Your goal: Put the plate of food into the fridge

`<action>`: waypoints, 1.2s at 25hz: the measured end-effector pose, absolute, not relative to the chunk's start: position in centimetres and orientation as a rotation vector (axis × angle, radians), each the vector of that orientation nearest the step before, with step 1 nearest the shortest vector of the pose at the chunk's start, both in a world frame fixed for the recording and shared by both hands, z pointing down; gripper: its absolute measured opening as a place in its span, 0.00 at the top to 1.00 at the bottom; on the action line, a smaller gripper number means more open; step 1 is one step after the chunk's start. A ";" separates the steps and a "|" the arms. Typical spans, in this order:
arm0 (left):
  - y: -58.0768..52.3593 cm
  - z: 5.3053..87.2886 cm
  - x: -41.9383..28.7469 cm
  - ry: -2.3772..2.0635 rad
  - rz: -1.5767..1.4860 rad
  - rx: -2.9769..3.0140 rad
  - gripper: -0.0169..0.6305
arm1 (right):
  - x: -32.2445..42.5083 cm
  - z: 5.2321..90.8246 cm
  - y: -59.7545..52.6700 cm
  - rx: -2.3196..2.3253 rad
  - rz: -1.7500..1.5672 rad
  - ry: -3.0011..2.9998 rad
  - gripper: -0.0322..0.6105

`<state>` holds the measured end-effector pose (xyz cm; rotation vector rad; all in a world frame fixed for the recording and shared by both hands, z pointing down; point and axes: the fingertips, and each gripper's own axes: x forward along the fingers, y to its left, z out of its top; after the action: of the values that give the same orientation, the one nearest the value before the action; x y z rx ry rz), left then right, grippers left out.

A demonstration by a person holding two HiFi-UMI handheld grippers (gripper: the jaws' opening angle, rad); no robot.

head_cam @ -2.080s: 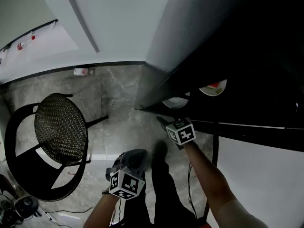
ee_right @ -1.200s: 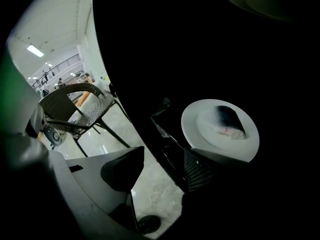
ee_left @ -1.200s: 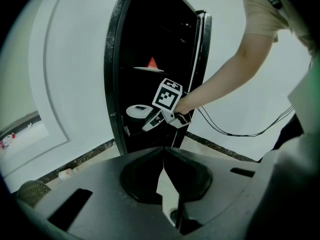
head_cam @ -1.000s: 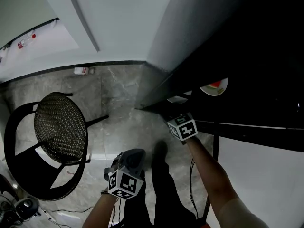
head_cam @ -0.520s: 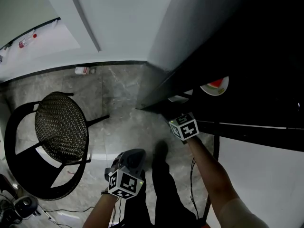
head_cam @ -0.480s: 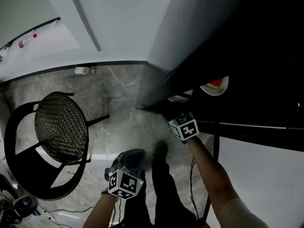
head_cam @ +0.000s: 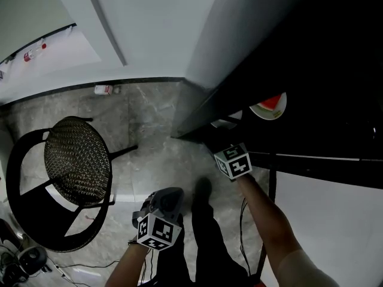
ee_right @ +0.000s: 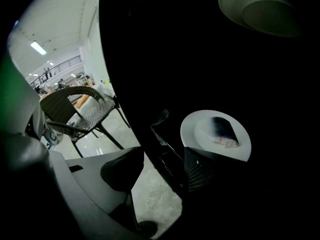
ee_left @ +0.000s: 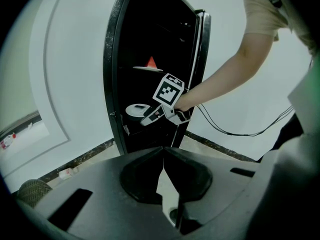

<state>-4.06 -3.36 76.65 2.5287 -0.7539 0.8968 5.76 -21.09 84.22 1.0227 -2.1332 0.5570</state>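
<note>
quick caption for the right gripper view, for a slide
Open right gripper at the dark fridge, plate of food just beyond its jaws.

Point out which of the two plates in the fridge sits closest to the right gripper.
The lower plate, lying just beyond the open jaws of the right gripper. The other plate, carrying red food, sits higher up and farther from it.

The black fridge (head_cam: pixel 311 52) is too dark inside to show its shelves. In its own view, the right gripper (ee_right: pixel 165 156) hides with one jaw the near rim of the round white plate (ee_right: pixel 190 129). The dark food (ee_right: pixel 222 129) on it is unidentifiable, and the top edge crops a pale bowl (ee_right: pixel 260 6).
</note>
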 end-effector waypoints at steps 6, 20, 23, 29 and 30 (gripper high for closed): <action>-4.1 75.2 -4.1 -0.763 0.890 2.548 0.96 | 3.9 81.3 -18.4 0.979 0.543 -2.159 0.54; -6.5 67.2 -7.1 -0.945 0.728 2.435 0.96 | 3.8 69.9 -13.5 1.123 0.715 -2.089 0.91; -6.5 64.6 -7.9 -0.973 0.688 2.406 0.96 | 3.6 66.6 -11.9 1.147 0.764 -2.084 0.91; -7.4 59.6 -9.6 -0.997 0.626 2.400 0.96 | 1.4 61.6 -9.7 1.106 0.781 -2.105 0.91; -7.9 58.8 -9.9 -1.005 0.621 2.413 0.96 | 1.0 61.0 -9.5 1.088 0.764 -2.109 0.91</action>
<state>-9.85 -7.91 58.77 2.4133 -1.0052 0.6208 0.97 -9.52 60.95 1.0875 -2.1090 0.7638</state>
